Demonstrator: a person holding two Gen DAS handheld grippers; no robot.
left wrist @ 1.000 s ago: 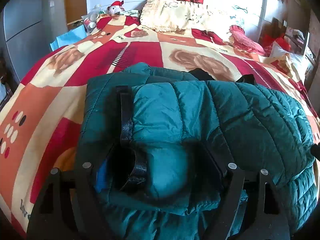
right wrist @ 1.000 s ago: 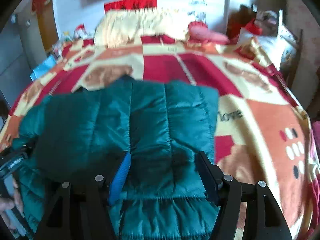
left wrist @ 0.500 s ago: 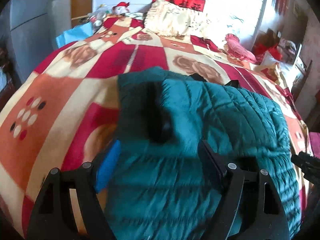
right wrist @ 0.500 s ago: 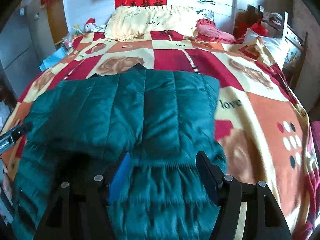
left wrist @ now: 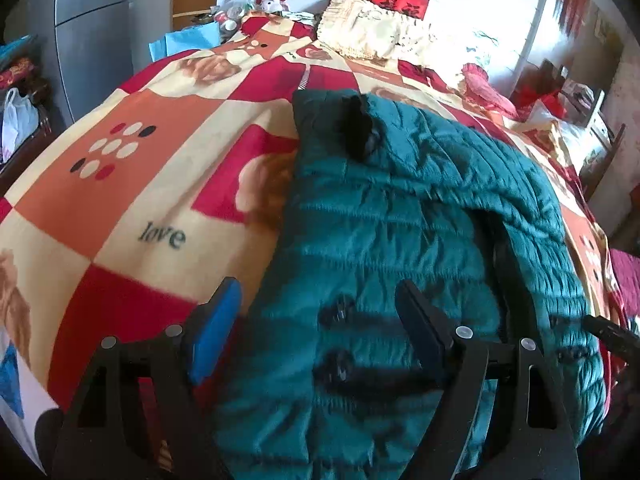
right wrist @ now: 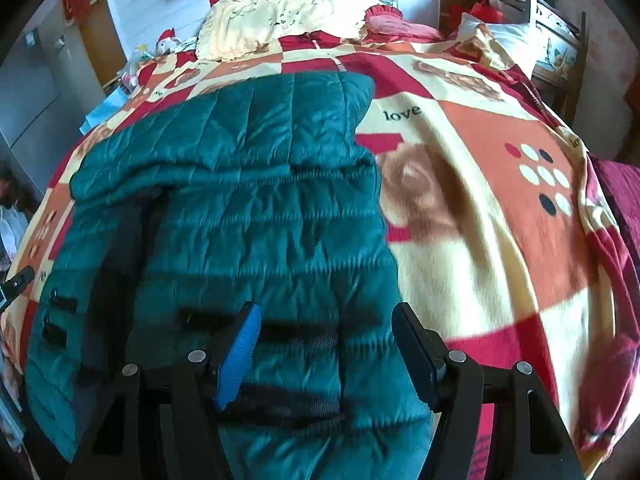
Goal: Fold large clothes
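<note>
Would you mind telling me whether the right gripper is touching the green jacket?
Cannot tell. In the right wrist view the right gripper stands open over the green jacket, but neither contact nor gap shows plainly.

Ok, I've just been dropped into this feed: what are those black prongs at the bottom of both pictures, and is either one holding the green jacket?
Those prongs are hand-held claws, one per hand, each with a camera looking along its fingers. One picture is from the left claw, the other from the right claw. A teal quilted jacket, partly folded, lies on a red, orange and cream checked blanket on a bed, with pillows at the far end. Both claws stand open above the jacket; neither grips it.
</note>
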